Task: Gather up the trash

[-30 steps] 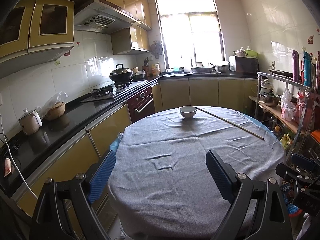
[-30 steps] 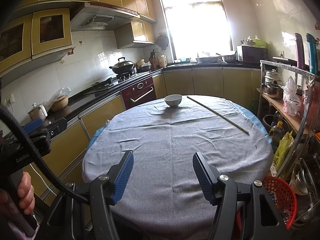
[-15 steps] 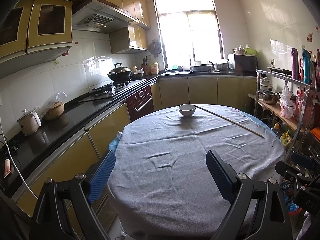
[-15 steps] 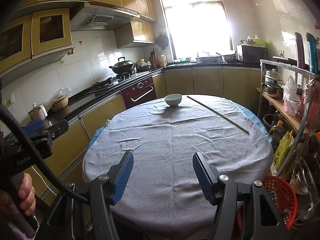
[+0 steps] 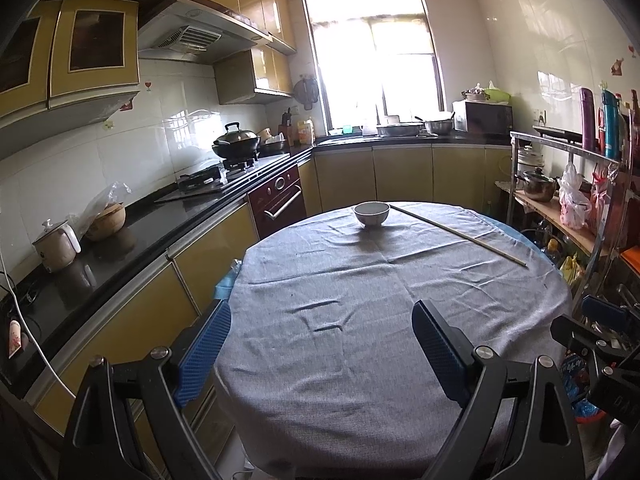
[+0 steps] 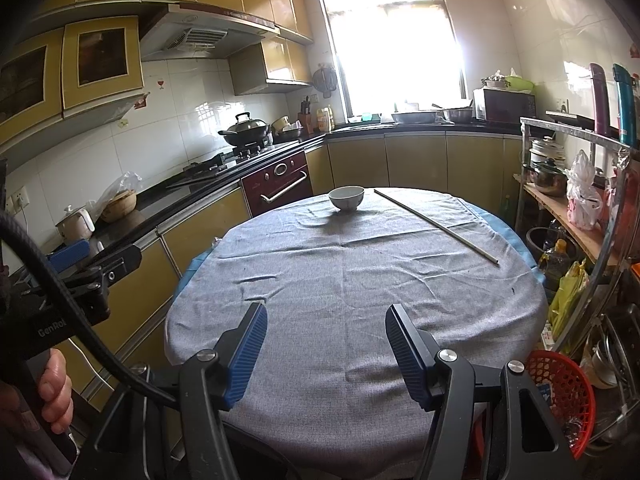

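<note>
A round table with a grey cloth (image 5: 360,300) fills both views. On its far side stand a white bowl (image 5: 371,213), also in the right wrist view (image 6: 346,197), and a long thin stick (image 5: 456,234), also in the right wrist view (image 6: 436,225). My left gripper (image 5: 322,344) is open and empty above the table's near edge. My right gripper (image 6: 326,344) is open and empty, also over the near edge. I see no loose trash on the cloth. A red mesh basket (image 6: 560,392) sits low at the table's right.
A black counter (image 5: 132,236) with a stove and wok (image 5: 236,145) runs along the left. A metal rack (image 6: 580,216) with pots, bags and bottles stands at the right. The other gripper and a hand (image 6: 52,384) show at the left of the right wrist view.
Both grippers stay open and almost still; the left wrist view has shifted only slightly.
</note>
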A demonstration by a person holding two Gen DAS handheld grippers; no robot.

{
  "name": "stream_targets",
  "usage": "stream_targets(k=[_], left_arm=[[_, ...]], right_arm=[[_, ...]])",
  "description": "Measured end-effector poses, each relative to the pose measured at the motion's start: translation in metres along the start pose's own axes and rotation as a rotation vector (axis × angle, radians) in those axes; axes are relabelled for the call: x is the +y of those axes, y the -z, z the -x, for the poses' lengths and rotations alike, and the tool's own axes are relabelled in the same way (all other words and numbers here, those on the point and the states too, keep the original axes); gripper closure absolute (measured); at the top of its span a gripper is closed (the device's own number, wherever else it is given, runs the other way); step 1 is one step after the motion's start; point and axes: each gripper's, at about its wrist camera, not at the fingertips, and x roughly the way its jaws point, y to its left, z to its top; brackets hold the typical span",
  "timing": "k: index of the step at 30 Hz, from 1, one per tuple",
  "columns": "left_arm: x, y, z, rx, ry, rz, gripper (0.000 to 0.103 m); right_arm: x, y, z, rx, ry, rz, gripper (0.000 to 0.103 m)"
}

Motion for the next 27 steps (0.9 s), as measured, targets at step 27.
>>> stream_targets(k=[27], left_arm=[[-0.0021,0.0032,-0.0089,0.042,0.001,-0.01,0.011]], right_arm=[[-0.0025,0.003,-0.0042,0.011,-0.003,-0.004,0.038]])
